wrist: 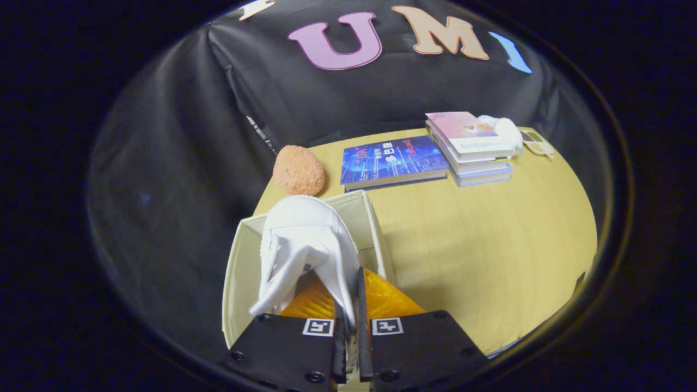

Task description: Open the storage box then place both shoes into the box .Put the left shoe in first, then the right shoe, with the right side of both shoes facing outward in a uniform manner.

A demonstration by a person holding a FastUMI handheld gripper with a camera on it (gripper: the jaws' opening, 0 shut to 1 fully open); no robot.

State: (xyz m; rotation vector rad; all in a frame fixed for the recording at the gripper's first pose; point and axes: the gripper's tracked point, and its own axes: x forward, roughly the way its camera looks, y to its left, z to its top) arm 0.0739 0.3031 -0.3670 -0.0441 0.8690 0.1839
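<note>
One white shoe (305,239) is hanging from the hand-held gripper (348,305), and it is sitting right over the open box (239,272). The two fingers are nearly together and are pinching the edge of the shoe's upper near the heel opening, so I judge the hand-held gripper is closed on the shoe. The shoe is lying straight ahead of the fingers, with its long axis running away from them, the toe pointing toward the far wall of the box. The laces and tongue are showing just beside the inner finger. The box is standing at the near corner of the tabletop (490,234), and its long side is going the same way as the shoe, so the coming move is, in my judgement, mostly a lowering one. I cannot tell how deep the shoe is already inside the box, and I cannot tell whether another shoe is lying under it.

Beyond the box, a rough orange ball (298,170) is resting near the tabletop's far edge. Next to it a blue book (392,160) is lying flat, and then a stack of books (471,147) with a white soft thing (506,130) beside it. All of these are well apart from the box. The box walls are the only things close enough to catch the shoe.
</note>
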